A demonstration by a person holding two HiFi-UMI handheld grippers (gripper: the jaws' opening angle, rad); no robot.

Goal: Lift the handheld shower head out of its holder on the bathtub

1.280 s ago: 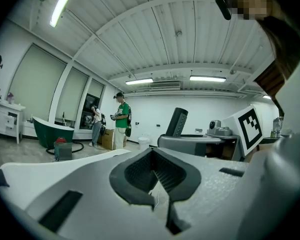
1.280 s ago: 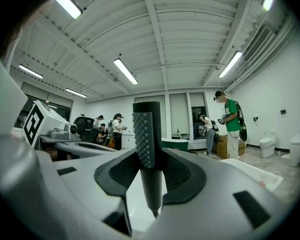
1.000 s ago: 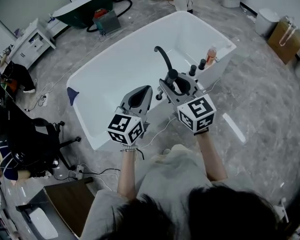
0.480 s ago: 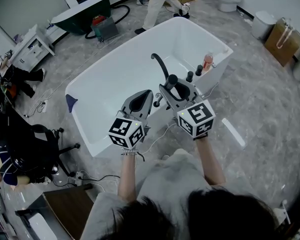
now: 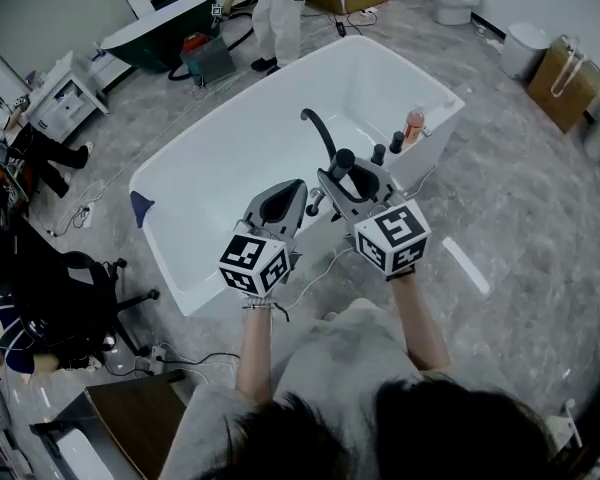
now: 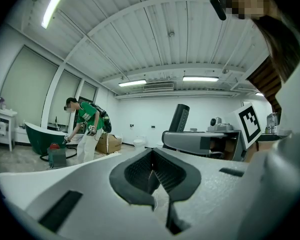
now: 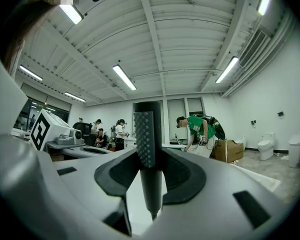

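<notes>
Gripping is done, as we read it: our right claw (image 5: 348, 173) is clamped on the black shower head (image 7: 144, 134), which stands upright between its jaws at the near rim of the white bathtub (image 5: 230, 158). Whether its foot has cleared the holder we cannot tell, so we judge the lift itself is what is left. Our left claw (image 5: 280, 196) is closed on nothing, just beside the right. We count one shower head, one curved spout (image 5: 318, 128), two black knobs (image 5: 378, 154), one orange bottle (image 5: 413, 124), two claws
</notes>
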